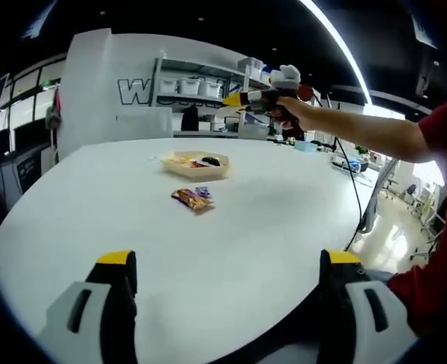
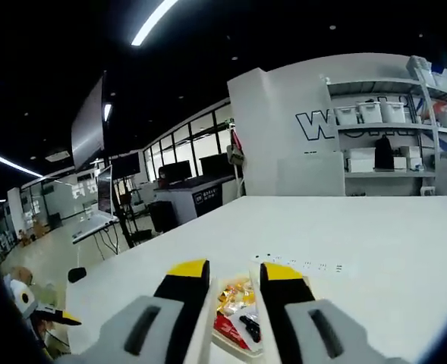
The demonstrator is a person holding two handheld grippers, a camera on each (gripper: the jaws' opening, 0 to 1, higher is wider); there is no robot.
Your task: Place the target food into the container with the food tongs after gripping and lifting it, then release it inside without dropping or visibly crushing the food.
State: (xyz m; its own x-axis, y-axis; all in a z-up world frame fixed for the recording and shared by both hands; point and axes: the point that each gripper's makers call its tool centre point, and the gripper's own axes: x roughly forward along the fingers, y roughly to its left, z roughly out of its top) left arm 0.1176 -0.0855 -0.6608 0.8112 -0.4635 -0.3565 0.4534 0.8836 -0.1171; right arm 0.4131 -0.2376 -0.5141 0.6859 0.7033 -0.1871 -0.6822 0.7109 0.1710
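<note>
A shallow beige container [image 1: 179,168] sits on the white table [image 1: 94,197] and holds several wrapped snacks. In front of it a brown and purple snack packet [image 1: 193,199] lies loose on the table. My left gripper [image 1: 228,262] hangs low over the near table edge, its jaws wide open and bare. A person's hand holds my right gripper [image 1: 238,98] high in the air beyond the container. In the right gripper view, the right gripper [image 2: 236,271] looks down on the container [image 2: 225,343] through a narrow gap between its jaws, with nothing held.
A red-sleeved arm [image 1: 375,136] reaches over the table's right side, where a black cable [image 1: 354,189] drops off the edge. Shelves with white bins [image 2: 375,114] and a lettered wall stand behind. Desks with monitors [image 2: 177,171] lie off to the left.
</note>
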